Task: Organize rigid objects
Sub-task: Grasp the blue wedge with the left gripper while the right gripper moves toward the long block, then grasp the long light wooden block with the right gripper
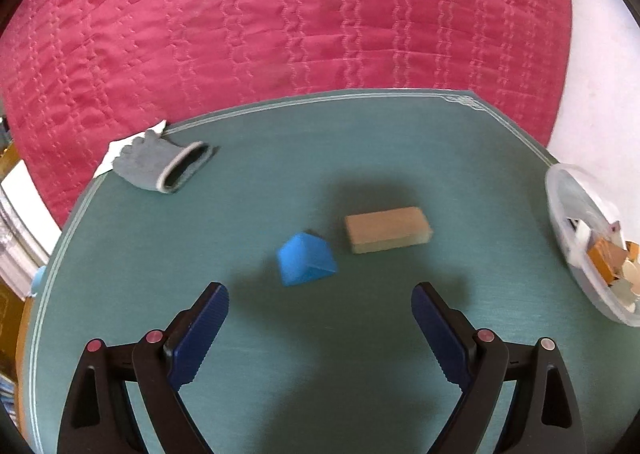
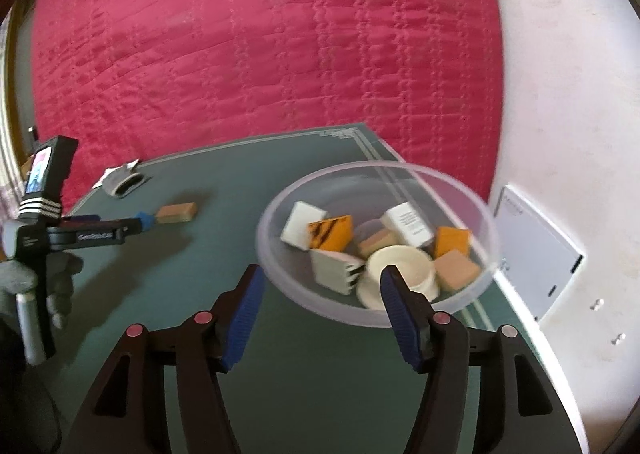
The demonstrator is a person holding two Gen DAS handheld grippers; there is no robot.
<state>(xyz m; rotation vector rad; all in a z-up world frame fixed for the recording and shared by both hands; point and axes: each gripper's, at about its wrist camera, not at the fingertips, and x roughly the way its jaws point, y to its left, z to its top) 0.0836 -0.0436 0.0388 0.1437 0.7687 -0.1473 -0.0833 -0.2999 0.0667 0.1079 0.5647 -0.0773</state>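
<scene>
A blue wedge block (image 1: 306, 258) lies on the green table (image 1: 240, 334), just ahead of my open, empty left gripper (image 1: 320, 294). A tan rectangular block (image 1: 389, 229) lies right of it; it also shows in the right wrist view (image 2: 176, 212). A clear plastic bowl (image 2: 280, 270) holds several small blocks and a white lid; its edge shows at the right of the left wrist view (image 1: 560, 213). My right gripper (image 2: 322, 278) is open and empty at the bowl's near rim. The left gripper (image 2: 132, 228) shows from the side there, at the blue block (image 2: 146, 221).
A grey glove (image 1: 164, 165) lies at the table's far left edge on a white paper scrap. A pink quilted bedspread (image 1: 280, 13) fills the background. A white surface (image 2: 560, 93) and a flat white panel (image 2: 536, 254) lie right of the table.
</scene>
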